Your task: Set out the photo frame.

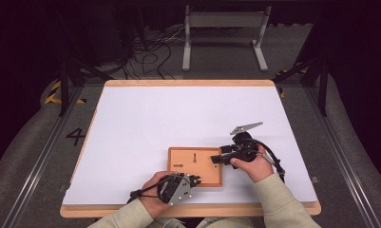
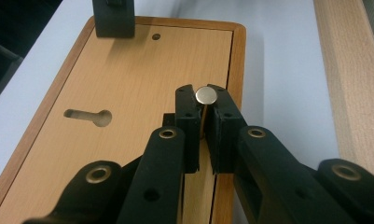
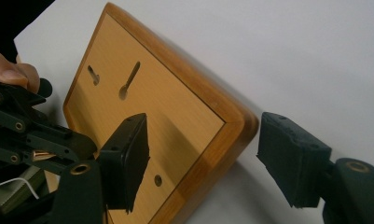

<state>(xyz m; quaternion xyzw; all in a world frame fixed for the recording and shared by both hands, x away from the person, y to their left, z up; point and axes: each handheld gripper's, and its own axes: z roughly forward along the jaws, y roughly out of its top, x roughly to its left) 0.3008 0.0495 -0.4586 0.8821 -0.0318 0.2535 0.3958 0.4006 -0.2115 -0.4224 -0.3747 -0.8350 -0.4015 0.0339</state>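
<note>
the wooden board lay flat on the white surface, near the person's edge and a little right of the middle. two keyhole slots were cut into its face, a short one toward its left and a longer one beside it, and a small round hole sat near one corner.

the left gripper came in from the board's near edge, held in the left hand. its jaws were clenched on a small metal pin; in the left gripper view the pin's round, silvery head stood just above the two pads, with the shank pinched between them. the pin was over the board close to one long edge, well apart from the nearer slot; whether its tip touched the wood could not be told.

the right gripper was at the board's right end, held in the right hand. its jaws stood released and wide, one pad over the board's face beside the round hole and the other out over the white surface, so the rounded corner of the board lay between them without either pad pressing on it
</note>
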